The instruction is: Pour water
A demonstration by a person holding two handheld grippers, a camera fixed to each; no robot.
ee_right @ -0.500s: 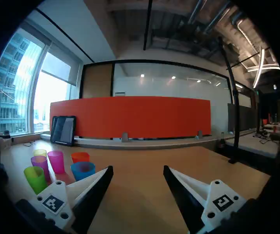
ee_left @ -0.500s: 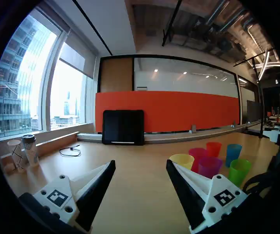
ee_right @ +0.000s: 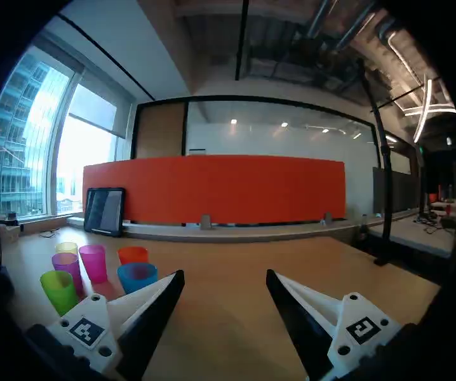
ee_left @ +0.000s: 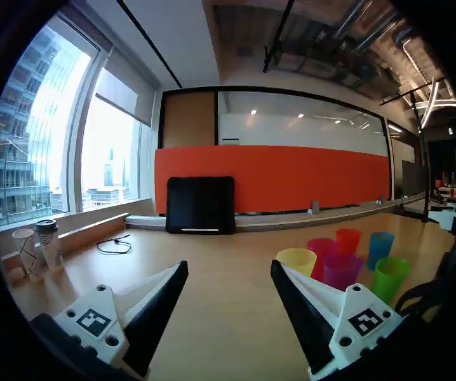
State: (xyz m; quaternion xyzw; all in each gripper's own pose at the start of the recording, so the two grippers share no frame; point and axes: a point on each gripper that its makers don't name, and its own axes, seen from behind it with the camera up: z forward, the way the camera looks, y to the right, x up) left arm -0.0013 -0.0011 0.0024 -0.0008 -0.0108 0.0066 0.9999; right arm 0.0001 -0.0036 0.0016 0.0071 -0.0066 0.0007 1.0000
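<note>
Your left hand-held gripper (ee_left: pixel 228 264) and right hand-held gripper (ee_right: pixel 225 273) both sit level above the table (ee_left: pixel 228 330), jaws spread wide, empty; coloured cups (ee_right: pixel 93 261) stand near.

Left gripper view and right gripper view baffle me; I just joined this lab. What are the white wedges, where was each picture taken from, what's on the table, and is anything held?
A person holds a two-finger gripper in each hand; a fisheye camera rides on each, looking forward. The white wedges are the fingers: of the left gripper in one view, of the right gripper in the other. Both are open and hold nothing. On the wooden table are six coloured plastic cups, a dark tablet propped upright and a thin black cable; two paper cups stand by the window.
</note>
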